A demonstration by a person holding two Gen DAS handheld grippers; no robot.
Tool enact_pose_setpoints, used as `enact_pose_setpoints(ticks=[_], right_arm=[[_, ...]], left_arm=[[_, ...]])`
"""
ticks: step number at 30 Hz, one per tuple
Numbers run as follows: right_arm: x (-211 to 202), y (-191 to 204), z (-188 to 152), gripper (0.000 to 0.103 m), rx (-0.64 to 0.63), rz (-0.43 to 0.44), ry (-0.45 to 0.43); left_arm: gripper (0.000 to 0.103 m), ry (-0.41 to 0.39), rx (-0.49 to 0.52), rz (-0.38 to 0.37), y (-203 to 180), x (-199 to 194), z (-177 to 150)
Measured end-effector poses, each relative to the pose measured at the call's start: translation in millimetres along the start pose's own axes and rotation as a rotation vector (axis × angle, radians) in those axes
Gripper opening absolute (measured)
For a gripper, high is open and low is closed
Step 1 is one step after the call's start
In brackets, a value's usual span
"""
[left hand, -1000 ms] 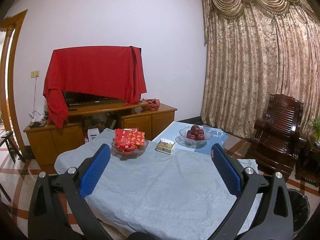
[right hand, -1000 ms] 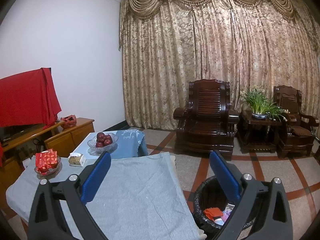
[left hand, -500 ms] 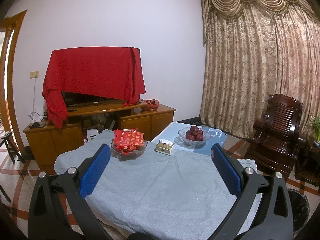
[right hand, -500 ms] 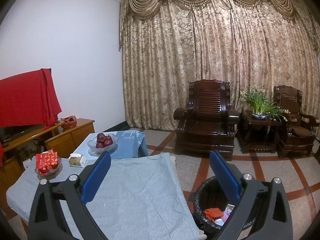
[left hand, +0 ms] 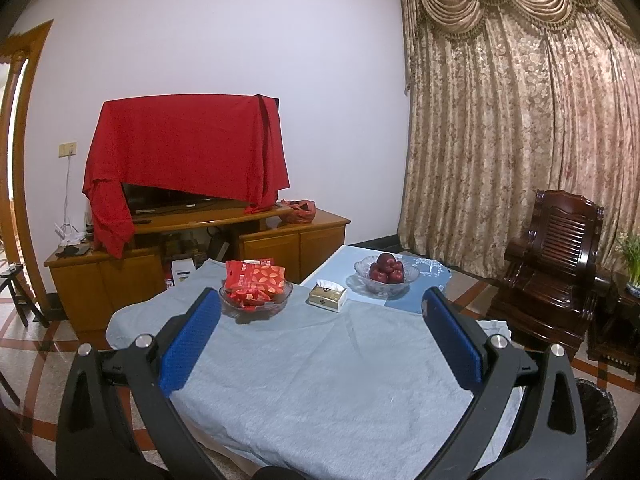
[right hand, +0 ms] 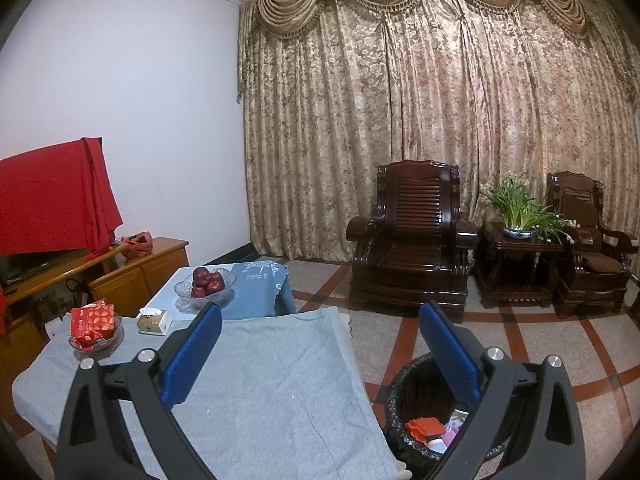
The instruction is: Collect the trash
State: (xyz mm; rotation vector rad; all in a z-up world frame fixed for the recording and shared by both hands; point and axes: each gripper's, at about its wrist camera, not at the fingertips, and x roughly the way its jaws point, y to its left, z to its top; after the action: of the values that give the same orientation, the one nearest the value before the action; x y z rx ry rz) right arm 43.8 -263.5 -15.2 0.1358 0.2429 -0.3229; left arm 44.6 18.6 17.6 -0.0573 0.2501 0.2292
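My left gripper [left hand: 320, 300] is open above the near part of the grey tablecloth [left hand: 312, 380], nothing between its blue pads. My right gripper [right hand: 320, 312] is open too, held over the table's right edge and the black bin [right hand: 416, 404] on the floor. The bin holds a red wrapper [right hand: 424, 427] and other scraps. The same bin's rim [left hand: 596, 408] shows at the lower right of the left wrist view. On the table stand a glass bowl of red packets [left hand: 256, 284], a tissue box [left hand: 327, 298] and a glass bowl of apples [left hand: 386, 276].
A wooden TV cabinet [left hand: 192, 256] with a red cloth over the screen [left hand: 180, 148] stands behind the table. Dark wooden armchairs [right hand: 412, 240] and a side table with a potted plant [right hand: 518, 208] line the curtain [right hand: 400, 120]. Tiled floor [right hand: 560, 340] spreads to the right.
Both views have shifted very slightly; the grippers stay open and nothing on the table has moved.
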Motion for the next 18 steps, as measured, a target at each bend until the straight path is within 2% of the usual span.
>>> enact_pose_setpoints(ticks=[18], right_arm=[[0.1,0.0,1.0,0.097,0.001,-0.001,-0.003]], left_arm=[[0.098,0.002,0.000,0.000,-0.7,0.5,-1.8]])
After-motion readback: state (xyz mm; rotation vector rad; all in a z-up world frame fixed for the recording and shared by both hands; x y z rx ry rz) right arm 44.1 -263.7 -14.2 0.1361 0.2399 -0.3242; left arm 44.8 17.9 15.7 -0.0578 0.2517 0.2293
